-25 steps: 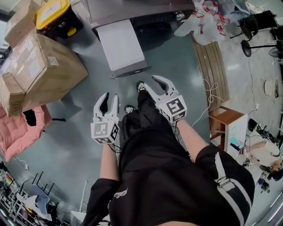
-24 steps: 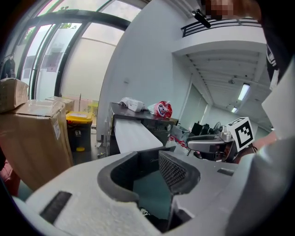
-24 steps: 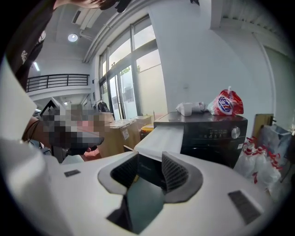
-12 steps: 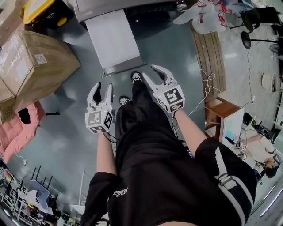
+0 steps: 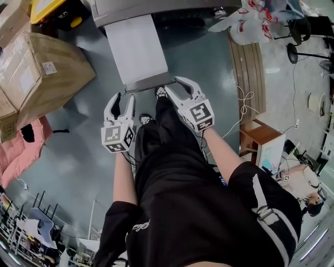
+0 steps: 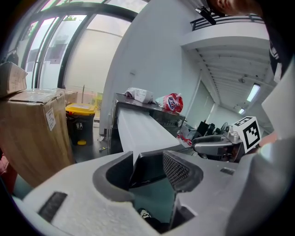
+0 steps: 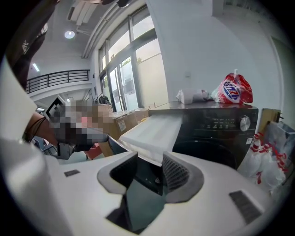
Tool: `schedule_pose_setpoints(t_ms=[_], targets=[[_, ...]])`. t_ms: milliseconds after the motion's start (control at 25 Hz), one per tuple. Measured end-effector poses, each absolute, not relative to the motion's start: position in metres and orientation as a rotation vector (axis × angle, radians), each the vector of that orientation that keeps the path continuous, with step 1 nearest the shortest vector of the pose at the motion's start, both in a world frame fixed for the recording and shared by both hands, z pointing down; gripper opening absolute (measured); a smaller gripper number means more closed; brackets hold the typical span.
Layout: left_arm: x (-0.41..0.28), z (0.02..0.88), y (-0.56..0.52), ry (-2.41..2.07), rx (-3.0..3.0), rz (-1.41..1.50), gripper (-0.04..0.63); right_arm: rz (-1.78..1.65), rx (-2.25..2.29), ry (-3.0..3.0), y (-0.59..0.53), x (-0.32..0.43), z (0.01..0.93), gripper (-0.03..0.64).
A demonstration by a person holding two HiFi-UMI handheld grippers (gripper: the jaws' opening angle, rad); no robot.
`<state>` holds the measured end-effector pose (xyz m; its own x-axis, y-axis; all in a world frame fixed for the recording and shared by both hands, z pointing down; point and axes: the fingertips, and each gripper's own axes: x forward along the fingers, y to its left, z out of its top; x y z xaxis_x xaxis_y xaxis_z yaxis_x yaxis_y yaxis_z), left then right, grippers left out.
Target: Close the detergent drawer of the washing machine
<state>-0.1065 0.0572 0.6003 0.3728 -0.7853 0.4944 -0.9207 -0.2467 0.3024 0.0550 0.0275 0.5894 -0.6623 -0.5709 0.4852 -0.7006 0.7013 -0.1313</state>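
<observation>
The washing machine (image 5: 156, 8) stands at the top of the head view with its long white detergent drawer (image 5: 136, 49) pulled far out toward me. My left gripper (image 5: 121, 99) hovers just short of the drawer front's left corner. Its jaws are opening, with nothing pressed between them. My right gripper (image 5: 180, 86) sits at the front's right corner, jaws also opening and empty. In the left gripper view, the drawer (image 6: 138, 131) runs away beyond my left gripper (image 6: 148, 171). The right gripper view has the drawer (image 7: 154, 129) just past my right gripper (image 7: 150, 174), beside the black machine front (image 7: 216, 124).
A large cardboard box (image 5: 36, 68) and a yellow-lidded bin (image 5: 52, 10) stand left of the machine. Plastic bags (image 5: 255, 23), wooden planks (image 5: 253, 78) and a wooden stool (image 5: 261, 138) are on the right. A red bag (image 7: 237, 90) lies on the machine's top. My legs are below the grippers.
Both grippers have come forward and down to the drawer's front end. The left jaws have spread wider; the right jaws a little.
</observation>
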Motion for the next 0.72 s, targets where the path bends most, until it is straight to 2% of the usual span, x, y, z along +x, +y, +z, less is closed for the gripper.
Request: schedule_pose_setpoints(t_ms=[280, 720], targets=[[-0.1040, 0.5999, 0.0571, -1.477, 2.076, 0.323, 0.184, 0.437, 0.976, -2.507, 0.0270, 0.0538, 0.5884, 0.163], [-0.1067, 0.5949, 0.0530, -1.504, 2.039, 0.302, 0.184, 0.441, 1.012, -2.498, 0.0230, 0.0522, 0.5831, 0.160]])
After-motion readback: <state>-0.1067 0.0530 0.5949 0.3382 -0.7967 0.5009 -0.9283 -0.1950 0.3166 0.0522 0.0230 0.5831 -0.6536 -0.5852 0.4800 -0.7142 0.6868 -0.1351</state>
